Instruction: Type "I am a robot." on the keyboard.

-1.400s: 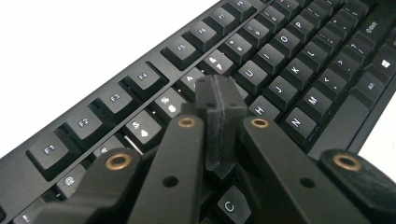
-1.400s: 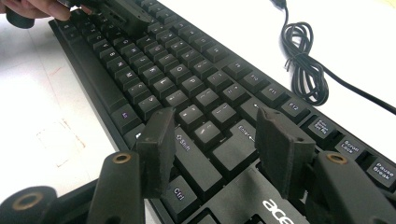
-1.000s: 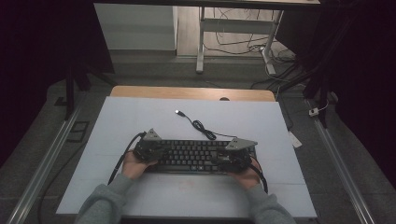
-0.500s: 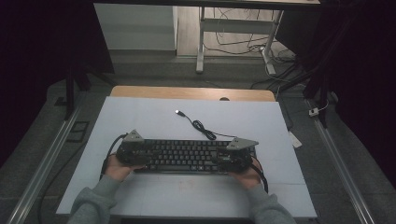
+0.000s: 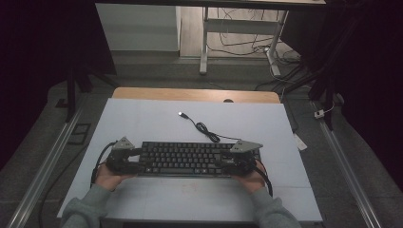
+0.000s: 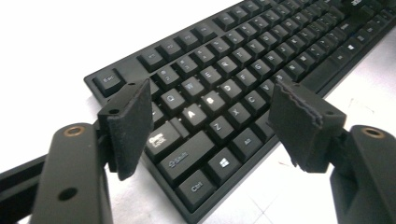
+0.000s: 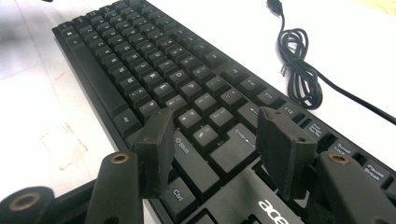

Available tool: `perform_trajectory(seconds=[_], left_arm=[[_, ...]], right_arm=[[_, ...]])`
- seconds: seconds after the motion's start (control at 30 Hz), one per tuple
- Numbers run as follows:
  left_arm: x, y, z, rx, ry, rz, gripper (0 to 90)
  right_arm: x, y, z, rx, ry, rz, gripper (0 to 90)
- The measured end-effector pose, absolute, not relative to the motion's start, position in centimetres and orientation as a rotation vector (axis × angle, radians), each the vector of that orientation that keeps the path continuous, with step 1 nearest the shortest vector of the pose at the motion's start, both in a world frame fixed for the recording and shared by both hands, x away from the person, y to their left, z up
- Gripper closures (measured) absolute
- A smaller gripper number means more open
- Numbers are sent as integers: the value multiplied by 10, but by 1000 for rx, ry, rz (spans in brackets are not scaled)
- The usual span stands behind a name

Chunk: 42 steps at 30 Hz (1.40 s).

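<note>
1. The room is dim: a grey floor with metal rails at either side of the frame, and a desk frame with loose wiring along the top of the high view.
2. A pale table [image 5: 142, 118] fills the middle of the high view, with a strip of wood showing along its far edge.
3. The black keyboard [image 5: 183, 159] lies flat across the lower centre of the table, its cable [image 5: 204, 129] coiled just above it and running to a plug at upper centre.
4. The left gripper [image 6: 210, 116] sits at the keyboard's left end. Its jaws have just been opening and now stand wide apart, with the corner keys between them but the pads touching nothing.
5. The right gripper [image 7: 212, 140] rests over the right end, jaws apart above the Enter and Shift keys, clamped on nothing.
6. The step looks like a release or re-grip at the left end. The next move would call for both grippers to take the keyboard's ends evenly before it is shifted, keeping clear of the cable.
</note>
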State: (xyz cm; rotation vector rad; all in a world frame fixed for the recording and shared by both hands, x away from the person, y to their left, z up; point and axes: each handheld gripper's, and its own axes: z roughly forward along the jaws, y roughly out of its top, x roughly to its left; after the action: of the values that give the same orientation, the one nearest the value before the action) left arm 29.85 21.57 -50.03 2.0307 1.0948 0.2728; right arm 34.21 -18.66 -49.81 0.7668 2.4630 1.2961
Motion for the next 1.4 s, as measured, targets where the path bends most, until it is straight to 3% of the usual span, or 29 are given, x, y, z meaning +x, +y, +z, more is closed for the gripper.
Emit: perform_trajectory(seconds=[0.13,0.43,0.77,1.4], left_arm=[[300,214,-502,2034,1102,273,269],[302,211,-503,2045,1098,264,256],[300,210,-504,2056,1095,257,263],[297,214,-506,2060,1106,266,265]], right_arm=[[341,-179,-495,741,2478,1300,507],[343,-145,-496,650,2622,1289,900],[351,-120,-511,658,2675,1222,900],[349,-121,-509,638,2648,1232,900]])
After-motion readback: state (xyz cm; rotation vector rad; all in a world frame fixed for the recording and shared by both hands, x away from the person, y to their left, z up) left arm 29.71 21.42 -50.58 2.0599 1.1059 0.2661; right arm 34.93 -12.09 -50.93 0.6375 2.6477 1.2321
